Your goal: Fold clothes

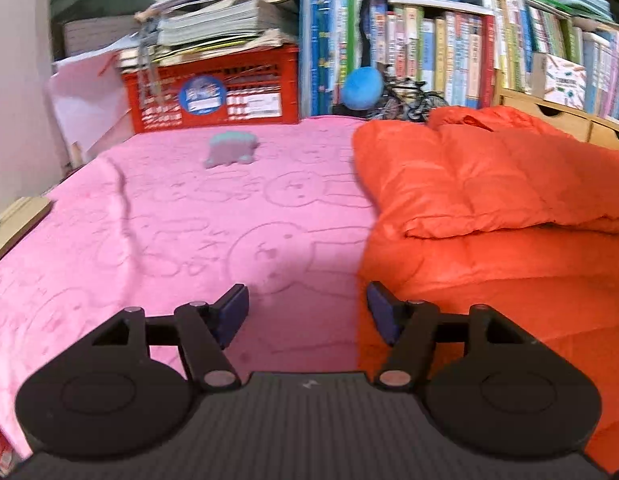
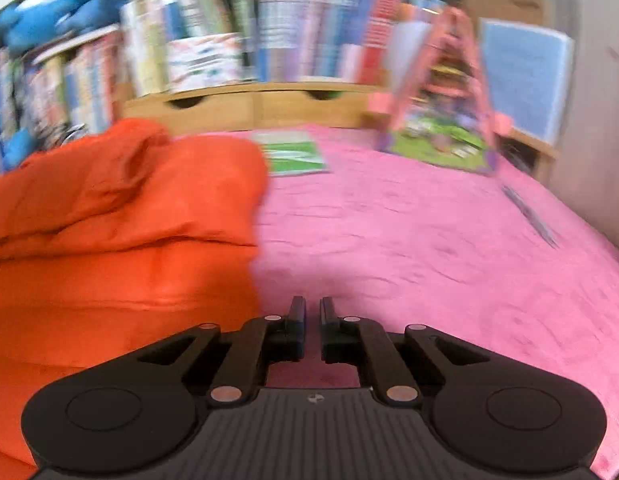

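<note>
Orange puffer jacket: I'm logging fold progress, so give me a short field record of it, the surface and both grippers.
garment: orange puffer jacket, top part folded over onto itself
surface: pink blanket
left gripper: fingers open, empty, at the jacket's edge
right gripper: fingers nearly closed, a thin gap, nothing between them, beside the jacket
nearby: small grey-green toy; green booklet

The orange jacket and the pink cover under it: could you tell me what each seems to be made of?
The orange jacket looks like a padded, quilted synthetic shell, probably nylon or polyester: puffy stitched panels with a slight sheen. The pink cover looks like soft plush or fleece, matte, with cartoon faces pressed into its nap. Neither fibre can be confirmed by sight.
</note>
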The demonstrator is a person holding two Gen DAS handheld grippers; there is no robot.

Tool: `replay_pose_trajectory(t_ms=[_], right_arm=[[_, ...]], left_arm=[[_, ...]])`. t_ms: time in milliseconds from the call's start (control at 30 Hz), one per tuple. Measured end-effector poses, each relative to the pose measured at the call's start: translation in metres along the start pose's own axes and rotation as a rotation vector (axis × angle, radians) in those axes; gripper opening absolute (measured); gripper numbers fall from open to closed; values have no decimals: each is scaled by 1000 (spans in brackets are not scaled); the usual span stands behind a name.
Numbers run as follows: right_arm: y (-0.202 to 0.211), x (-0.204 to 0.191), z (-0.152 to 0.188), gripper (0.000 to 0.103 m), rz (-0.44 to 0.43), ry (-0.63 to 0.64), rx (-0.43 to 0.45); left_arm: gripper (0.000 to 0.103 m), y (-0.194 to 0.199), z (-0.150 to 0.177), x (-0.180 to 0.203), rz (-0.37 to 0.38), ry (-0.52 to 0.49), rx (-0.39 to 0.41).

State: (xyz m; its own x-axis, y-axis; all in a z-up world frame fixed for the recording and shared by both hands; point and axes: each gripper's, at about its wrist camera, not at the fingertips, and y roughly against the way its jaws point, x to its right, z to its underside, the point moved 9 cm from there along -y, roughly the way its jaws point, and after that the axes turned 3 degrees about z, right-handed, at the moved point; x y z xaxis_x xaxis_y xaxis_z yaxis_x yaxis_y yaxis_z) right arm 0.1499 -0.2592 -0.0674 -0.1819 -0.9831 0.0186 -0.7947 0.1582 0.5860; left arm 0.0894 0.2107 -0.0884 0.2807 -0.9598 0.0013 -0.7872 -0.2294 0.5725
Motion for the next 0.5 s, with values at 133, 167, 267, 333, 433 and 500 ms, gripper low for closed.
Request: replay_pose_trajectory(t_ms=[133,167,267,333,433,500], right_arm=[[32,-18,-2,16,-101,-20,80],[37,-37,1,20,-156,-1,73],[53,-91,9,24,-321,55,53],[65,-126,15,24,-431,93,38],[80,-175,25,24,-570,147,13],[78,-186,30,24,-592,156,-9]], left_arm=[[57,28,-8,42,125,-13,48],[57,34,-10,57,171,-24,60],[57,51,-14,102,302,-61,84],[57,48,-9,128,352,-94,58],[57,36,2,151,381,-119,13],[57,28,8,155,375,-129,-5]])
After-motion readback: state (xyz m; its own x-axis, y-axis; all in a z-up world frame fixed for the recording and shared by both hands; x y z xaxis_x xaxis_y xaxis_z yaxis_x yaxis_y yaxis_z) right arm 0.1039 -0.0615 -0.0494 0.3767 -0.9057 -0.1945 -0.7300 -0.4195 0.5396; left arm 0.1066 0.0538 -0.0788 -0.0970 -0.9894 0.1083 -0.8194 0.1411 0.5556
